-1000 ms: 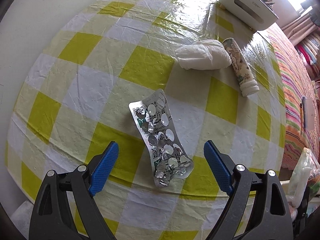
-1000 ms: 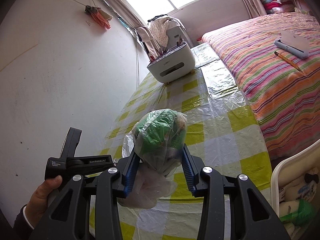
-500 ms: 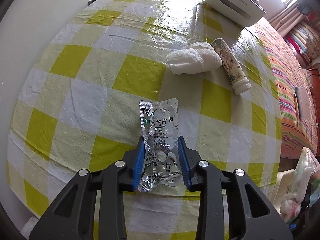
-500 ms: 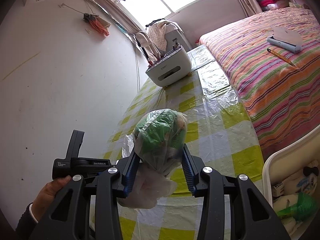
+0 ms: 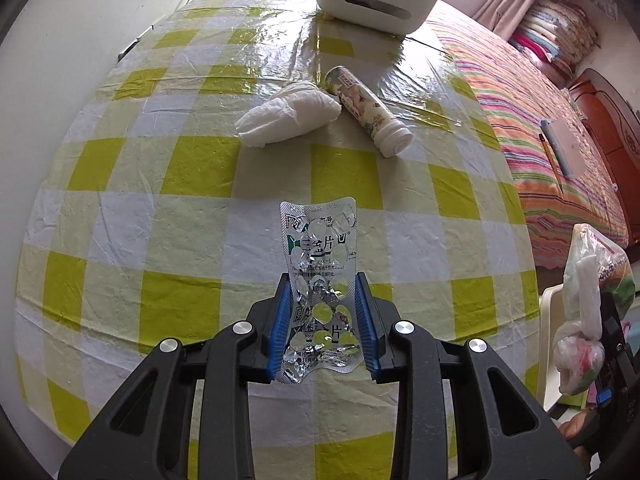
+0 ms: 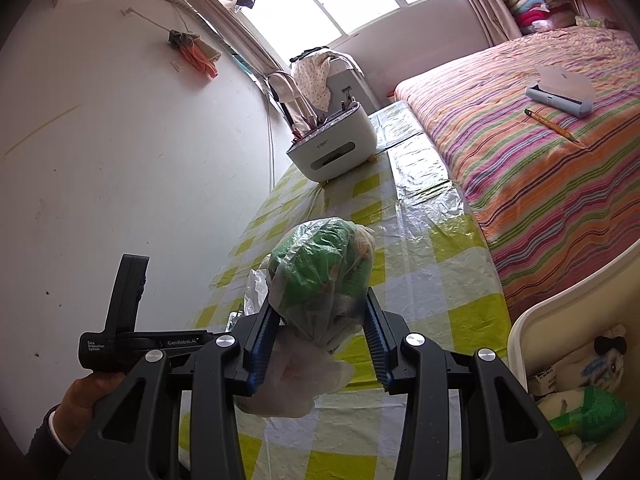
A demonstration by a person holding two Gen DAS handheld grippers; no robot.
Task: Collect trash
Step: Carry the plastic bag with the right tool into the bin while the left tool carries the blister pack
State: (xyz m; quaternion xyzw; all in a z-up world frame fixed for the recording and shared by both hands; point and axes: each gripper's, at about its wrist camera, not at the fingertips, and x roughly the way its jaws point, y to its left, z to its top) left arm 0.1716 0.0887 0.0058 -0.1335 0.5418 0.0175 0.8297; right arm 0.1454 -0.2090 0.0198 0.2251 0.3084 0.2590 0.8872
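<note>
1. Progress, as judged from these views: one piece of trash is in hand and none of the loose pieces seen here has yet gone into the bag, so the task is somewhere in its middle. The left gripper [image 5: 321,320] is clenched on the empty blister pack [image 5: 318,280], whose lower half sits between the blue pads while its upper half stands up above the checked table [image 5: 132,200].
2. Left on the table, further off: a crumpled white tissue [image 5: 288,114], and touching its right end a small printed bottle [image 5: 366,114] lying on its side. Both look untouched and probably go next.
3. At the far end of the table stands a white organiser box [image 5: 372,4]; thin utensil-like pieces stick out of its top, but what they are is too small to tell. It does not read as trash.
4. On the bed [image 5: 532,128] to the right lie a flat grey device and a pencil, well apart from the table.
5. The right gripper [image 6: 318,340] is grasping a translucent trash bag [image 6: 320,276] by its bunched middle. Inside it a green wrapper and some pale scraps show through; the rest is unclear. The bag's mouth is not visible, so how the pack gets in cannot be told.
6. At the lower right, a white bin [image 6: 560,308] beside the table holds a green packet and white rubbish.
</note>
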